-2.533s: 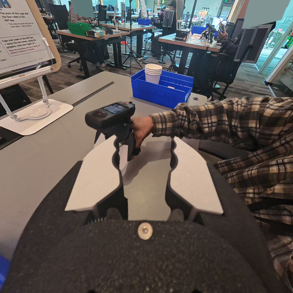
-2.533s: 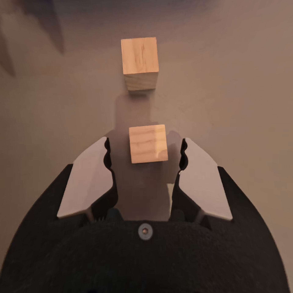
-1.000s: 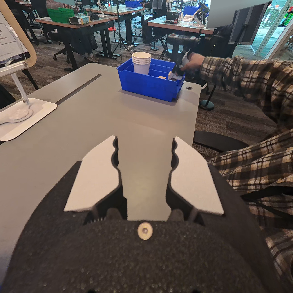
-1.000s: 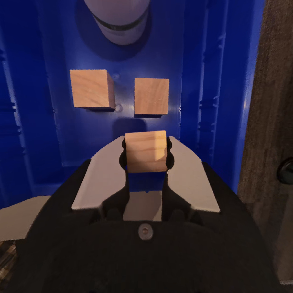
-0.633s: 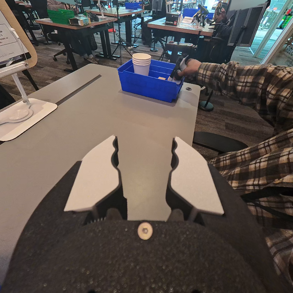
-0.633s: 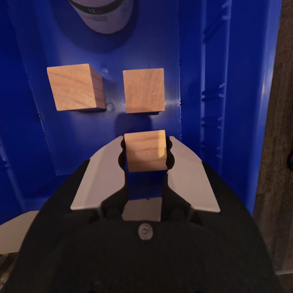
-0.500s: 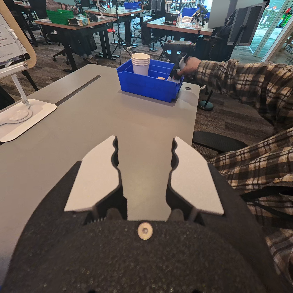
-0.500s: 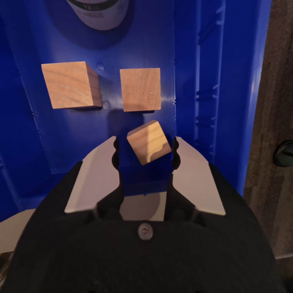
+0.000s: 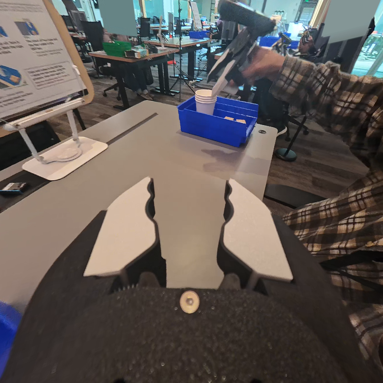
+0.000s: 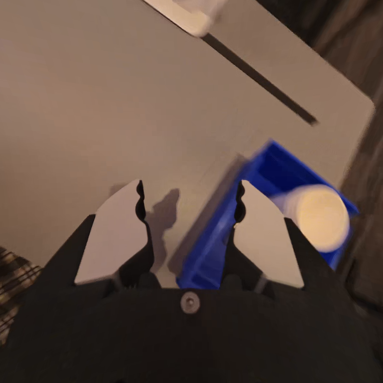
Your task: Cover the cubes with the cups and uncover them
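A blue bin (image 9: 211, 128) stands at the table's far right corner. In it are a stack of white paper cups (image 9: 205, 101) and two visible wooden cubes (image 9: 229, 118). My left gripper (image 9: 189, 186) is open and empty, low over the bare grey table, well short of the bin. My right gripper (image 9: 214, 87) is held by a hand in a plaid sleeve, raised above the cup stack. In the blurred right wrist view the right gripper (image 10: 189, 186) is open and empty, with the bin (image 10: 207, 248) and the cups (image 10: 319, 219) below and to its right.
A sign board on a stand (image 9: 37, 51) with a white base (image 9: 64, 157) stands at the table's left; the base also shows in the right wrist view (image 10: 186, 16). A dark slot (image 9: 132, 130) runs along the table. A dark flat object (image 9: 13, 187) lies at the left edge. The table's right edge (image 9: 267, 170) is close.
My right gripper opened and dropped its wooden cube into the bin, then rose and swung away over the cup stack and table. My left gripper stayed open over the table.
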